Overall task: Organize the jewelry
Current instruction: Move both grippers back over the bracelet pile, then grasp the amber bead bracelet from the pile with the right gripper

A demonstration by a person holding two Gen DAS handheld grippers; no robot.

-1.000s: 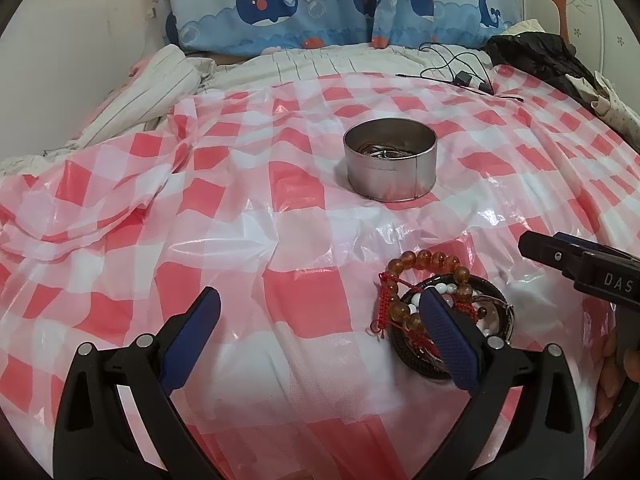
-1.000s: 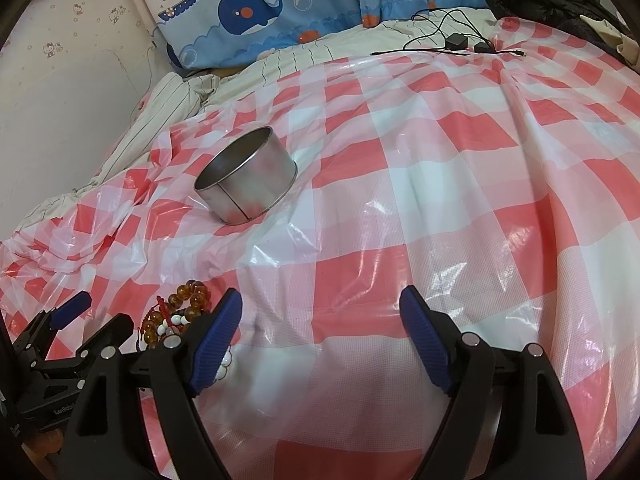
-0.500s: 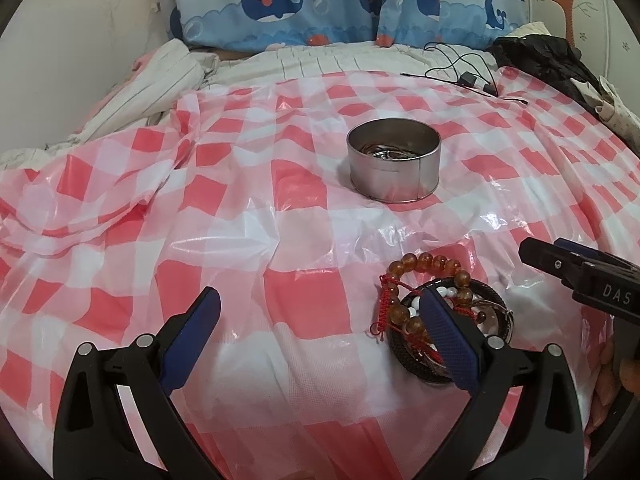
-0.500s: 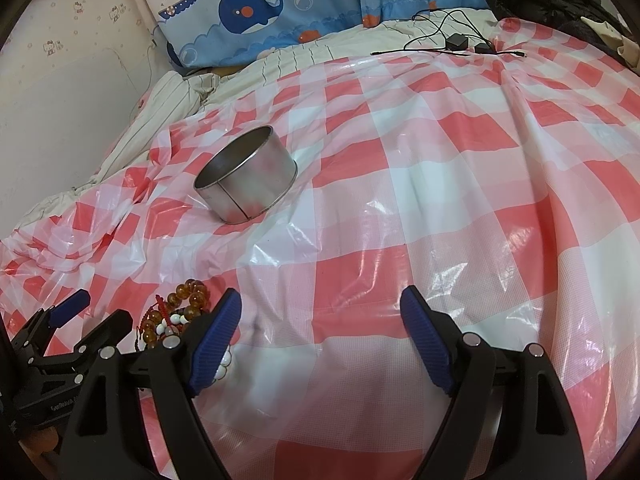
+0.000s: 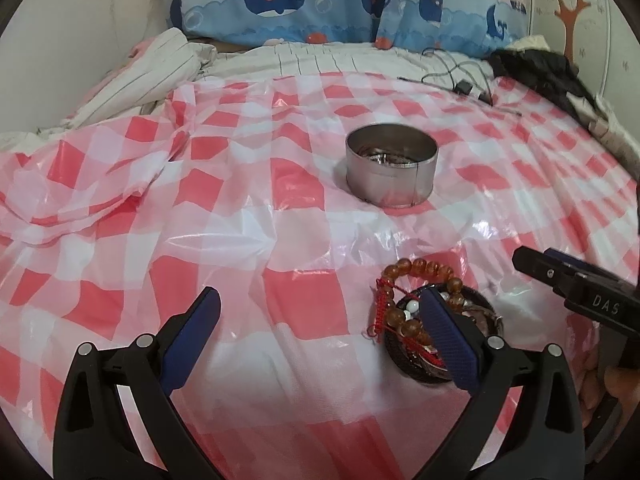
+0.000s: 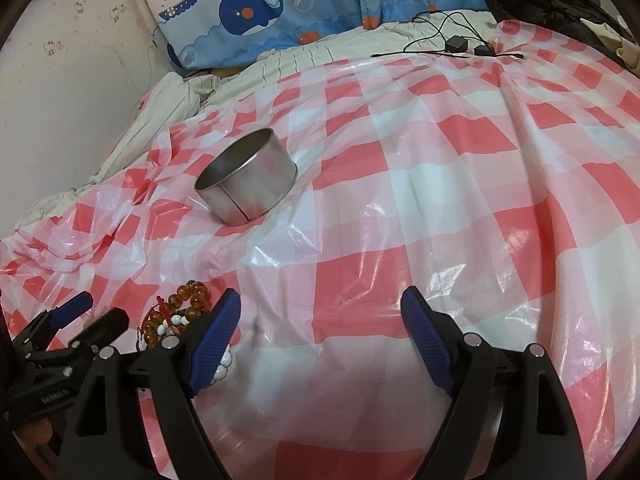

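Left wrist view: we see our left gripper (image 5: 320, 332) tilted down over the checked plastic sheet (image 5: 248, 240) on the bed, fingers spread wide and empty. Its right finger (image 5: 450, 338) overlaps the black dish (image 5: 486, 314) holding the amber bead bracelet (image 5: 424, 270). Our right gripper (image 6: 322, 334) hangs just beside, equally wide, gripping nothing. Farther back stands the metal tin (image 5: 390, 170), jewelry inside. Cables (image 6: 452, 42) lie near the whale pillow (image 6: 280, 12).
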